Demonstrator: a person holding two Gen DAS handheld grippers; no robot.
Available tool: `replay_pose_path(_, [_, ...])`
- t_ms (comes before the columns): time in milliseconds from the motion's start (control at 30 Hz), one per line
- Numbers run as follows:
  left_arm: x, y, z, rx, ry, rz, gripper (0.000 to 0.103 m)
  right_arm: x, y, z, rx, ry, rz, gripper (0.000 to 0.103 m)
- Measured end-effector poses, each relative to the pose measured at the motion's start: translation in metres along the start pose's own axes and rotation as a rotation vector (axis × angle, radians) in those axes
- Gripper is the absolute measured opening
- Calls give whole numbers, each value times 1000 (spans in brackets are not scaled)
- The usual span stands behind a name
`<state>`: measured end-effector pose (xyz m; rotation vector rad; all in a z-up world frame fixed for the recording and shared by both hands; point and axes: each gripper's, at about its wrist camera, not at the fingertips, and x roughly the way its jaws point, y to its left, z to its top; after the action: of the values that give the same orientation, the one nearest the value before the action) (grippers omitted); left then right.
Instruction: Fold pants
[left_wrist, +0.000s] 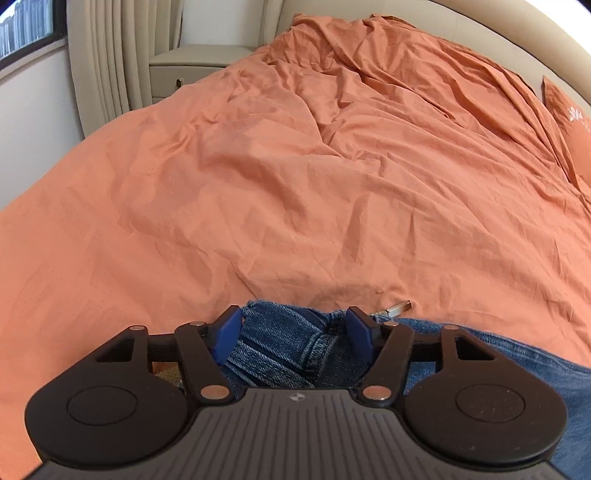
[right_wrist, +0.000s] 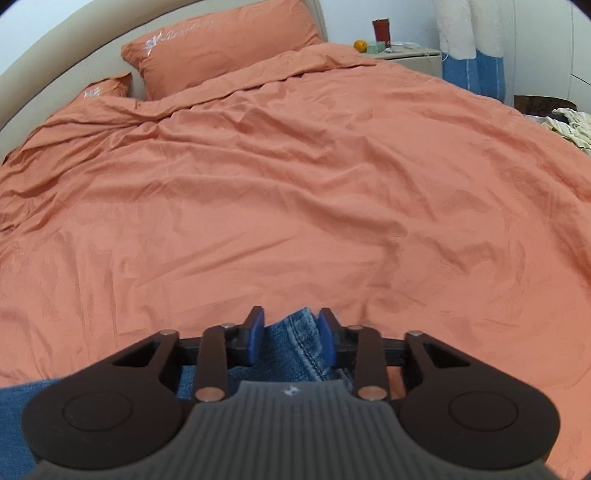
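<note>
Blue denim pants lie at the near edge of an orange bed cover. My left gripper has its blue pads wide apart with bunched denim between them; the fabric fills the gap, and I cannot tell if it is pinched. My right gripper has its pads closer together, closed on a seamed denim edge. More denim shows at the lower left of the right wrist view. Most of the pants are hidden under the grippers.
The orange cover is wrinkled. Two orange pillows lean on the beige headboard. A nightstand holds a red cup and an orange. Another nightstand and curtains stand by the window. Clothes lie at right.
</note>
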<state>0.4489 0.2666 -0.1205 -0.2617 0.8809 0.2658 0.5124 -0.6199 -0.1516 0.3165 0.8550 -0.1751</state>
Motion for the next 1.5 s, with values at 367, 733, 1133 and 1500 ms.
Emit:
replay_pose_path(367, [-26, -40, -6, 126, -145, 127, 13, -27, 32, -9, -155, -162, -174, 0])
replay_pose_path(733, [-2, -47, -6, 182, -136, 153, 13, 15, 40, -9, -195, -103, -306, 0])
replay_pose_path(1133, [-49, -73, -5, 267, -201, 144, 48, -46, 1, -15, 34, -96, -177, 49])
replay_pose_path(1500, [-86, -180, -41, 450, -118, -69, 48, -112, -74, -99, 417, -29, 1, 34])
